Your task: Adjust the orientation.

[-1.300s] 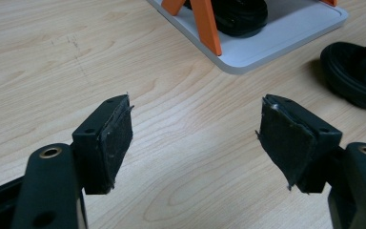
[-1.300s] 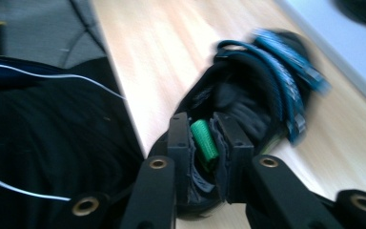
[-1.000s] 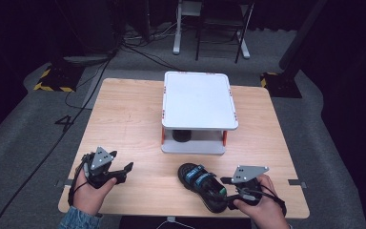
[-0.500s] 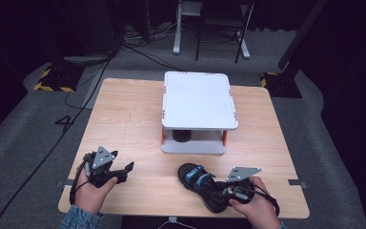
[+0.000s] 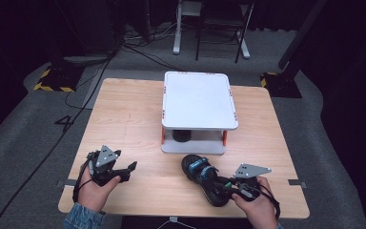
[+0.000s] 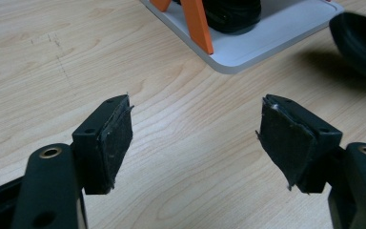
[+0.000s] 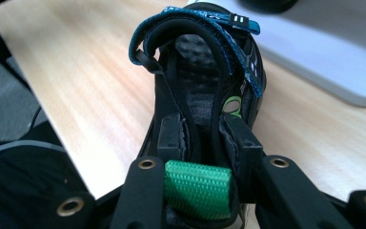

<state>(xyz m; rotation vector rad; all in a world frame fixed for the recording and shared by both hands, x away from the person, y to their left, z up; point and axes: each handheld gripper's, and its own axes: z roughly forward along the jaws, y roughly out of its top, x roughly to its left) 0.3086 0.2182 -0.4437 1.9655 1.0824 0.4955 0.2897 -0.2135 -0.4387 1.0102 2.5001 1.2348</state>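
- Sandal (image 5: pixel 205 179), black with blue straps, lies on the wooden table (image 5: pixel 128 119) near its front edge, right of the middle, toe toward the white two-level rack (image 5: pixel 198 100) and heel toward the person.
- Right gripper (image 5: pixel 228 185) sits at the sandal's heel end; a second ago it hovered just beside the shoe with its jaws wide, and since then it has edged in toward the heel.
- Its jaws have just been closing, and in the right gripper view the two black pads (image 7: pixel 171 136) now press on the sandal's heel strap (image 7: pixel 205 138) from both sides, above the green pull loop (image 7: pixel 198 183).
- The sandal (image 7: pixel 205 81) itself has not shifted on the table between the earlier frames and now.
- Left gripper (image 5: pixel 124 169) rests in the person's left hand (image 5: pixel 93 191) near the front left corner of the table, where it was a second ago.
- Its jaws stand wide apart with bare wood between them; the left gripper view shows both pads (image 6: pixel 116 138) clear of everything.
- A second dark shoe (image 5: pixel 181 136) stands on the rack's lower shelf, under the white top plate, unchanged.
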